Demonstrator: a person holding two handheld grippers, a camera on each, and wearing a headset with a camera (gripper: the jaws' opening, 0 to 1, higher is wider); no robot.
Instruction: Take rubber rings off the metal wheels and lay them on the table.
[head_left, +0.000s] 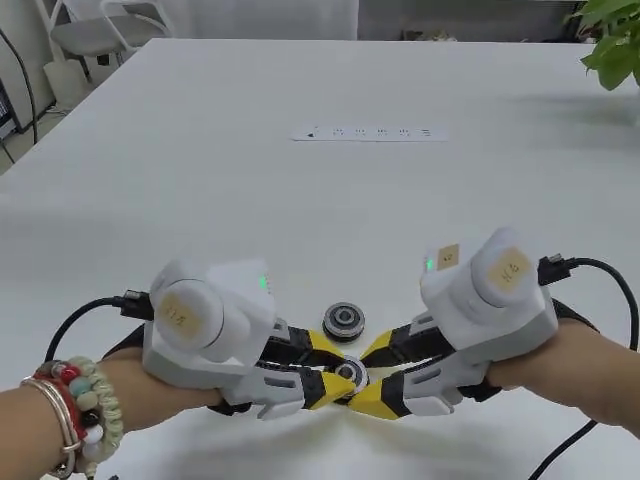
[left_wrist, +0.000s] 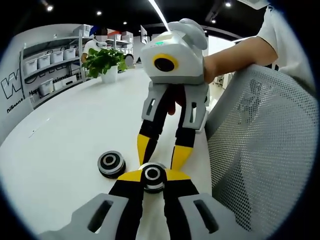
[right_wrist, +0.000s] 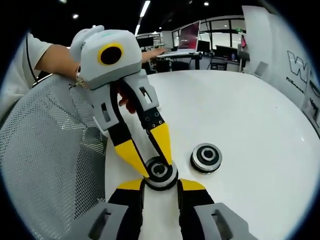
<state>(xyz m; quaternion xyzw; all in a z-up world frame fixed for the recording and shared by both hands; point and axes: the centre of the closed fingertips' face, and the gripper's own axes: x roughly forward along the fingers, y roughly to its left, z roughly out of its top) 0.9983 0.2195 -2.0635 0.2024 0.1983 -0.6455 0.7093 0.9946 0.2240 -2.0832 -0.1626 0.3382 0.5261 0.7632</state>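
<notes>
A metal wheel (head_left: 349, 374) with a black rubber ring is held just above the white table (head_left: 300, 200), near its front edge. My left gripper (head_left: 335, 372) comes in from the left and my right gripper (head_left: 368, 375) from the right, yellow tips meeting on this wheel. In the left gripper view the left gripper (left_wrist: 152, 179) is shut on the wheel (left_wrist: 152, 175), with the right gripper (left_wrist: 161, 156) opposite. In the right gripper view the right gripper (right_wrist: 161, 185) clamps the wheel (right_wrist: 160, 172) from below and the left gripper (right_wrist: 150, 159) from above. A second ringed wheel (head_left: 343, 320) lies flat just behind.
A white power strip (head_left: 368, 132) lies mid-table. A potted plant (head_left: 612, 40) stands at the far right corner. A grey mesh chair (left_wrist: 260, 150) is behind me. Cables (head_left: 610, 270) trail from both grippers.
</notes>
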